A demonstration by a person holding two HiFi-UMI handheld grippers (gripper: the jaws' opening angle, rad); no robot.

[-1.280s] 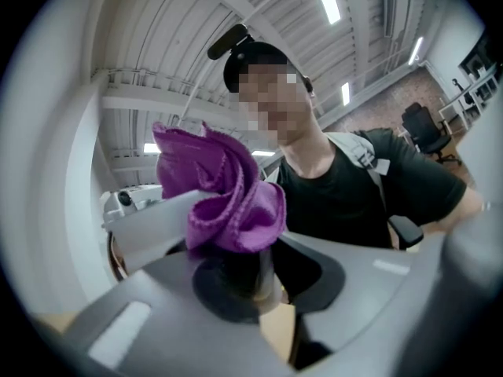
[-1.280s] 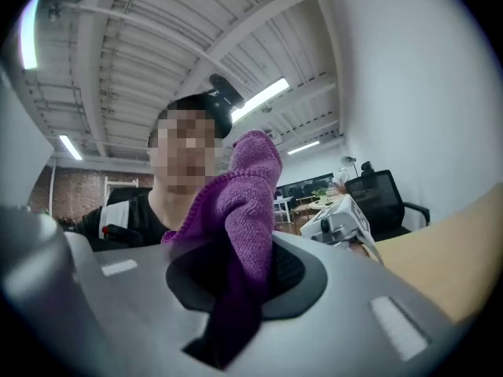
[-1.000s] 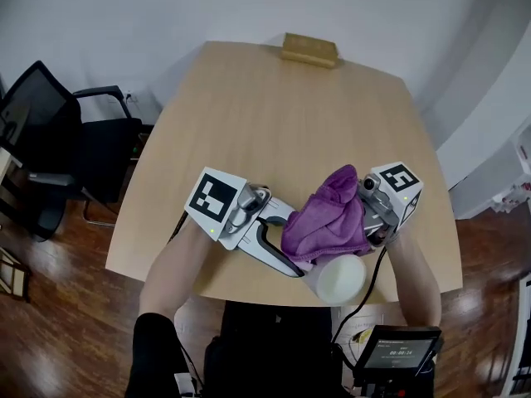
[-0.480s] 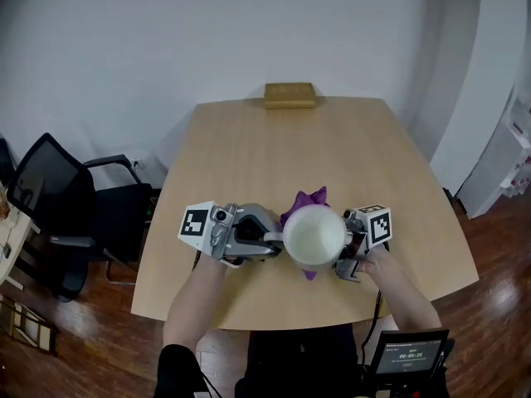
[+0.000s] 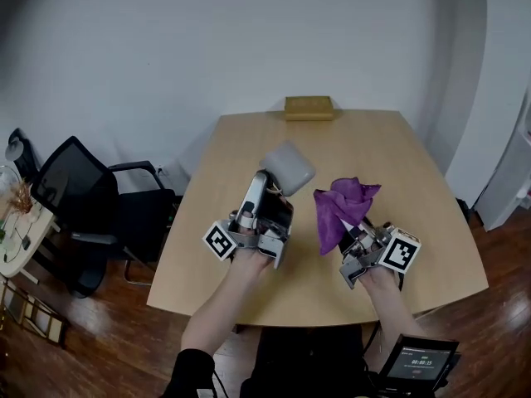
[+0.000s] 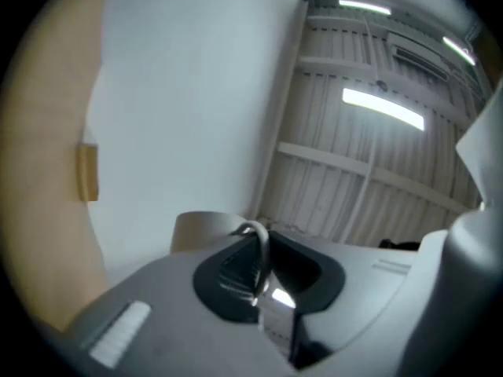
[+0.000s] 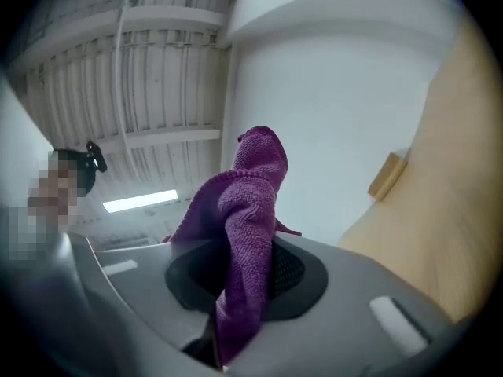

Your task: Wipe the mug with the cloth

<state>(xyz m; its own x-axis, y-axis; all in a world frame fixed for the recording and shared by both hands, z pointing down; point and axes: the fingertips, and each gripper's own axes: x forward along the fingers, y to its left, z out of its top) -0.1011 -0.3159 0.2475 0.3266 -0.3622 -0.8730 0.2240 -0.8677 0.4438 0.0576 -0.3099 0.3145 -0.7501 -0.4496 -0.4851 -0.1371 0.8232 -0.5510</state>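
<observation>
Holding the one white mug (image 5: 289, 168) tilted above the tabletop (image 5: 415, 164), left claw (image 5: 271, 189) closing on its handle (image 6: 255, 246). Clamping the one purple cloth (image 5: 342, 206) in the right claw (image 5: 355, 240), just right of the mug and not touching it. Probably needing a short leftward reach.

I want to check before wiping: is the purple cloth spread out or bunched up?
Bunched up: the purple cloth is pinched in crumpled folds by the right gripper, off the table.

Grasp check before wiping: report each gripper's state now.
Left gripper: jaws closing on the handle of the mug, held aloft.
Right gripper: shut on the purple cloth.
</observation>
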